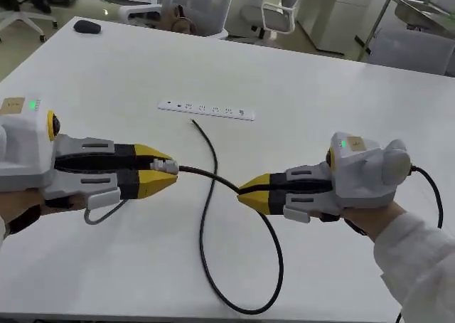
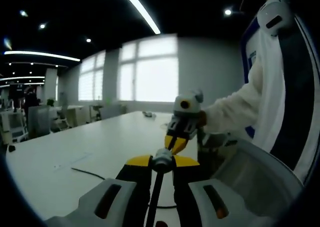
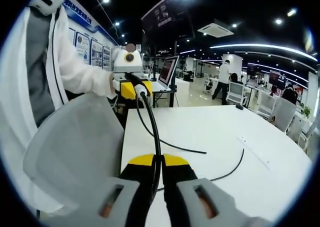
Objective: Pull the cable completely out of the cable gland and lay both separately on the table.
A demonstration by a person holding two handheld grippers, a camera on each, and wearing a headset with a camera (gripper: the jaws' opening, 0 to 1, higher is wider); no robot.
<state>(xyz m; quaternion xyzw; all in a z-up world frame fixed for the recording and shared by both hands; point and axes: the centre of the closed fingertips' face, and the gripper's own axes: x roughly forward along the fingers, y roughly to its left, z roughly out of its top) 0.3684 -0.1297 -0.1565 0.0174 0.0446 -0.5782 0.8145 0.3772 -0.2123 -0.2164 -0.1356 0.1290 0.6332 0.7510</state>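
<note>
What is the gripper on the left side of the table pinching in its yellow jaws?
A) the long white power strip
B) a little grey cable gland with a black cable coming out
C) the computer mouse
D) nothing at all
B: the left gripper has its jaws shut on the cable gland. The black cable runs from it across to the right gripper, which is pinching the cable.

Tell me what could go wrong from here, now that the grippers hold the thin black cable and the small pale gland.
1. The left gripper pinches the small pale cable gland only at its yellow tips; a hard pull might pop it loose.
2. The right gripper clamps the thin black cable, which may slip through the jaws.
3. The slack loop on the white table could drag toward the long white power strip.
</note>
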